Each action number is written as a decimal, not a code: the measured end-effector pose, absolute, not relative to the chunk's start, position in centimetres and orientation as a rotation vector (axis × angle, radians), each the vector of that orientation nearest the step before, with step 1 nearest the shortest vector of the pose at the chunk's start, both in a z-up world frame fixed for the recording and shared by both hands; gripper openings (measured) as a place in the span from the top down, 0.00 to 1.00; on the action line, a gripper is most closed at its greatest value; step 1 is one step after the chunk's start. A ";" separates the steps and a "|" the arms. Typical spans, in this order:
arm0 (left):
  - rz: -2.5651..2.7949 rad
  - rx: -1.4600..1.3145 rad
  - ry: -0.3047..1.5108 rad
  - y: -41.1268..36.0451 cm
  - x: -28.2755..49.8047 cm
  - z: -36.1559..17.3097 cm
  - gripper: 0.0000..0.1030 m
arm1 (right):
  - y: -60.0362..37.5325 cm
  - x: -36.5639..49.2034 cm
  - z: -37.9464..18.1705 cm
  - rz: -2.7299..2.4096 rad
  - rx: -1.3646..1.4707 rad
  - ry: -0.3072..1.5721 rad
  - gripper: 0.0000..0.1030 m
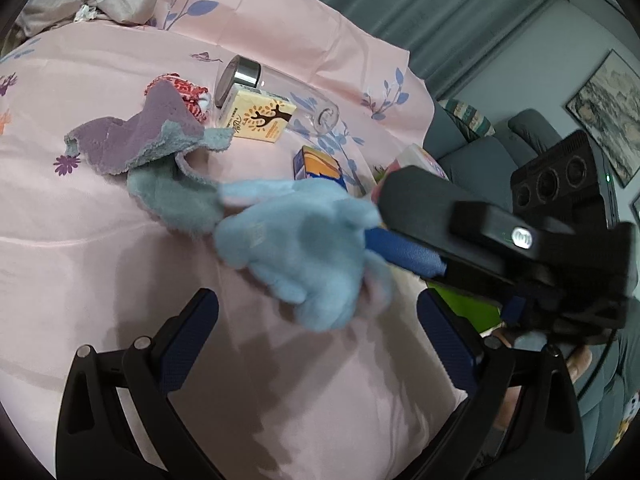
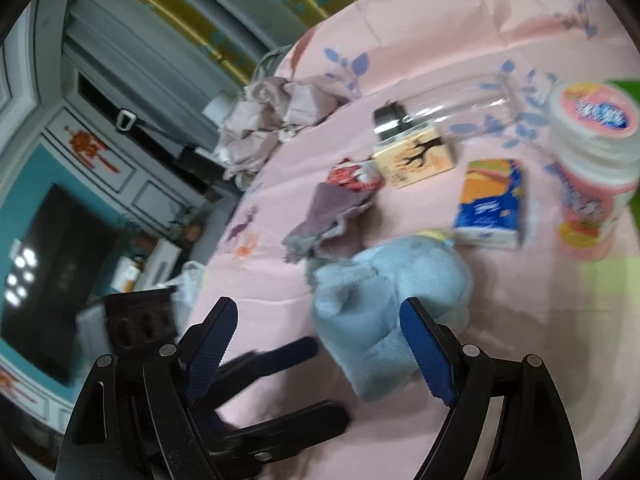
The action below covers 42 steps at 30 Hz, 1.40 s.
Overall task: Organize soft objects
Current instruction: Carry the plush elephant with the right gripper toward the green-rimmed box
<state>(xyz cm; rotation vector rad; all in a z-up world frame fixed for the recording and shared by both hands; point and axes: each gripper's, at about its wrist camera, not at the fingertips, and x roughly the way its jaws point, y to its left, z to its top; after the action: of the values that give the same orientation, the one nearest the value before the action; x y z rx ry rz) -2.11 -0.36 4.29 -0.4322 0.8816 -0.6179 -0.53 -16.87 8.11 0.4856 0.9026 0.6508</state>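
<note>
Right gripper (image 2: 320, 354), jaws apart, has the fluffy light-blue plush toy (image 2: 384, 304) lying between its fingers mid-frame; left gripper (image 1: 318, 340) wide apart, toy just ahead.

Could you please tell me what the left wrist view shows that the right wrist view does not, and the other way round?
Only the left wrist view shows framed pictures on the wall and a grey sofa. Only the right wrist view shows a dark television screen, a red wall ornament and the whole pink-lidded tub. Both show the pale blue plush toy, the purple cloth, the cream tree-printed box, the clear bottle, the orange-and-blue pack, and both open grippers, left gripper, right gripper.
</note>
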 end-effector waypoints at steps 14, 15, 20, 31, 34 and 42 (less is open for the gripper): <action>-0.526 -0.458 0.927 -0.6 -0.8 2.2 0.13 | -16.9 -0.6 8.7 0.601 0.426 0.925 0.17; -0.523 -0.454 0.924 -0.5 -0.8 2.2 0.13 | -17.1 -0.5 8.7 0.589 0.426 0.929 0.17; -0.511 -0.449 0.925 -0.3 -0.7 2.1 0.12 | -18.6 0.6 8.3 0.458 0.431 0.948 0.17; -0.521 -0.477 0.920 -0.1 -0.6 2.1 0.27 | -17.6 5.2 5.3 0.473 0.397 1.068 0.17; -0.534 -0.490 0.913 -0.2 -0.5 2.1 0.37 | -17.2 5.4 4.5 0.531 0.443 1.103 0.19; -0.535 -0.440 0.871 -0.9 -1.3 3.0 0.40 | -17.2 3.7 5.4 0.549 0.435 1.047 0.26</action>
<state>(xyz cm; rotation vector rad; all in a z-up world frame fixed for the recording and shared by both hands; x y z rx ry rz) -1.33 -0.90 2.98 -0.4400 0.8709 -0.5348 3.72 -17.18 5.36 0.4351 1.0475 0.5492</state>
